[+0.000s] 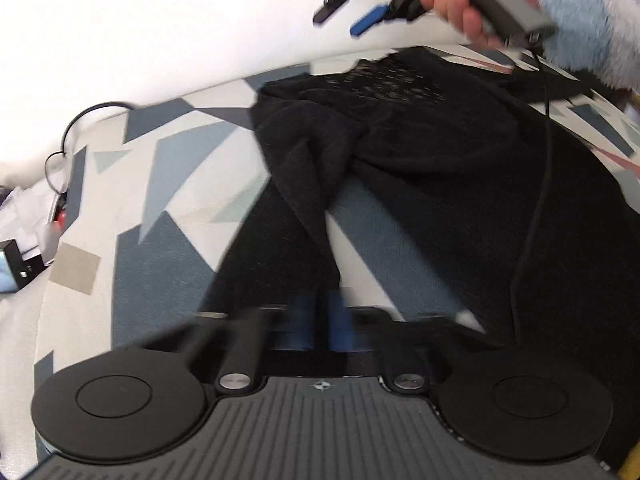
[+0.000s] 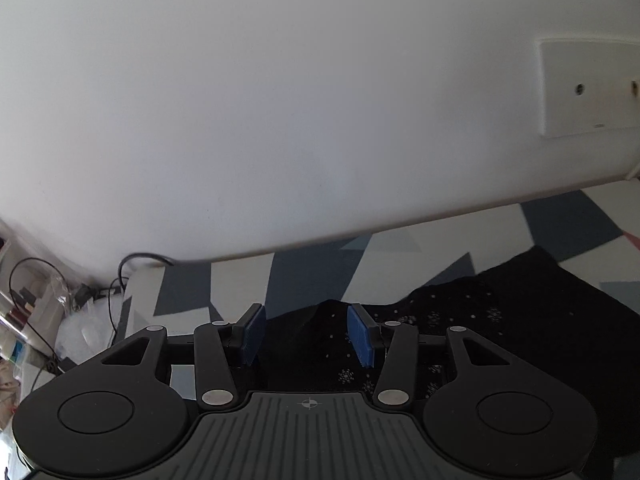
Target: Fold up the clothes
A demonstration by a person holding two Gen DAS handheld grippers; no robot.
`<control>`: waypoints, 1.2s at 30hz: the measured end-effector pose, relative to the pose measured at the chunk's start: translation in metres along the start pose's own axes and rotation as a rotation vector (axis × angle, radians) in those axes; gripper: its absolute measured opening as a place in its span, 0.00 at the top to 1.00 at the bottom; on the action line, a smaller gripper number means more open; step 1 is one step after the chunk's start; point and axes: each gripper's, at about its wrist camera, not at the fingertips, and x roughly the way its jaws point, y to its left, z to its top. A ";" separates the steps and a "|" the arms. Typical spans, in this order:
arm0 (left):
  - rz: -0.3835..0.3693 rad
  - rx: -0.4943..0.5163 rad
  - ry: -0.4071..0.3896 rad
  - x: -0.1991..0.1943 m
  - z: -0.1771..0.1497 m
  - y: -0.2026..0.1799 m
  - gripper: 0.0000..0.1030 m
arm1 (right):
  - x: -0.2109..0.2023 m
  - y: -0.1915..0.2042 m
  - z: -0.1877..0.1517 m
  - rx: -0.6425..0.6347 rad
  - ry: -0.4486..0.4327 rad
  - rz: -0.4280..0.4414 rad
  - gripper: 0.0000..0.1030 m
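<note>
we judge the folding barely begun: the black garment lies rumpled on the patterned bedsheet, one limb twisted into a rope-like ridge, nothing squared or stacked. our left gripper has its blue pads drawn together, with a dark strip of the cloth running right into them, so we read it as pinched on the fabric, though blur hides the contact itself. our right gripper stands about half open, empty, its ribbed blue pads hovering above a dotted, lacy stretch of the garment that spreads ahead of and beside the fingertips. the cloth looks soft, matte and limp, fleecy in the folds; the sheet is smooth, printed with grey-blue triangles. the limbs are yet to be flattened and straightened, then folded.
</note>
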 end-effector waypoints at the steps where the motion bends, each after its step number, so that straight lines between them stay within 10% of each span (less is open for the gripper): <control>1: 0.006 -0.009 -0.005 0.000 0.001 0.003 0.96 | 0.014 0.001 0.001 -0.016 0.024 0.004 0.54; 7: 0.012 -0.327 -0.025 -0.025 0.021 0.066 0.96 | 0.071 0.002 -0.001 -0.068 0.144 0.011 0.54; 9: 0.062 -0.439 -0.060 -0.036 0.028 0.097 0.97 | 0.070 0.008 0.001 -0.095 0.167 0.050 0.86; 11: 0.135 -0.523 -0.100 -0.046 0.033 0.126 0.97 | 0.064 0.010 0.008 -0.104 0.180 0.085 0.96; 19: 0.311 -0.526 -0.096 -0.013 0.046 0.151 0.99 | 0.056 0.016 0.042 -0.084 0.005 0.110 0.96; 29: 0.359 -0.509 0.034 0.036 0.030 0.158 0.97 | 0.103 0.002 0.030 -0.091 0.014 -0.032 0.94; 32: 0.393 -0.486 0.087 0.037 0.032 0.158 0.71 | 0.093 -0.006 0.030 -0.055 -0.018 -0.051 0.58; 34: 0.404 -0.468 0.062 0.029 0.037 0.154 0.36 | 0.073 -0.017 0.035 0.012 -0.070 -0.026 0.58; 36: 0.388 -0.431 0.019 0.020 0.048 0.147 0.36 | 0.043 -0.032 0.038 0.066 -0.139 -0.023 0.58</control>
